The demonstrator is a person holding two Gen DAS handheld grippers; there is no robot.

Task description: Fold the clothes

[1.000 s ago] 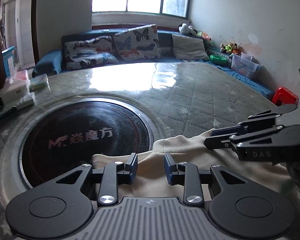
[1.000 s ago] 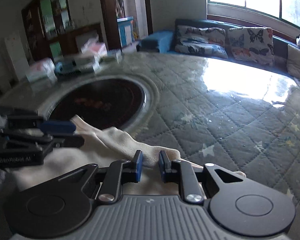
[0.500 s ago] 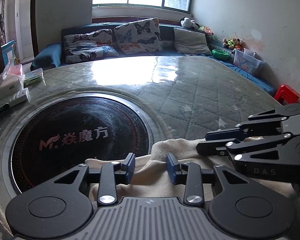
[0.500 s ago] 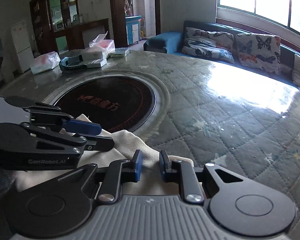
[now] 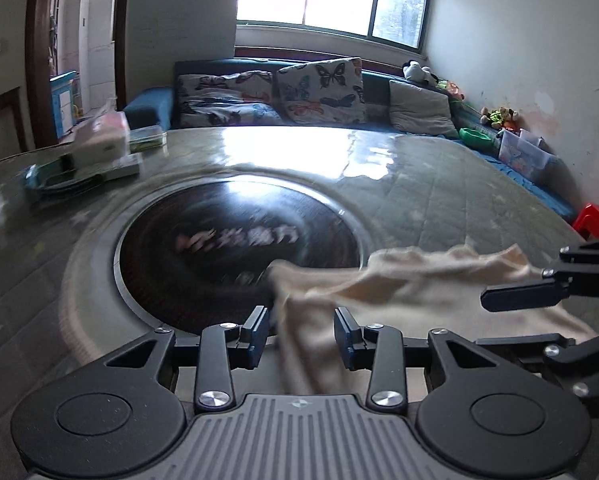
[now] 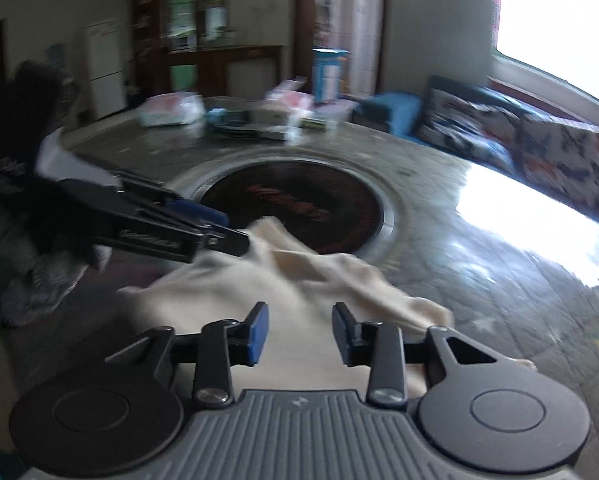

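While both pictures are smeared by motion blur, the main things can be made out: a cream garment (image 5: 399,292) lies crumpled on a large round table (image 5: 439,200) covered with a grey-green quilted cloth under a glossy sheet. At the table's centre sits a dark round inset (image 5: 235,248) with blurred lettering, and the far corner of the garment overlaps its near edge. From the left wrist camera, the left gripper (image 5: 301,338) points across the table with its two blue-padded fingers spread wide; cloth lies below and between them, but neither pad presses on it. From the right wrist camera, the right gripper (image 6: 299,334) is likewise spread wide above a flat stretch of the same cream cloth, gripping nothing. Each tool appears in the other's view: the right one enters the left camera's picture from the right edge, over the cloth's ruffled far edge, and the left one enters the right camera's picture from the left, its tips at the garment's raised corner. Whether those tips touch the cloth cannot be told. A dark-gloved hand (image 6: 15,152) holds the left tool. Boxes and packets (image 5: 95,148) sit on the table's far left, and a blue sofa (image 5: 267,92) with butterfly cushions stands below a bright window.
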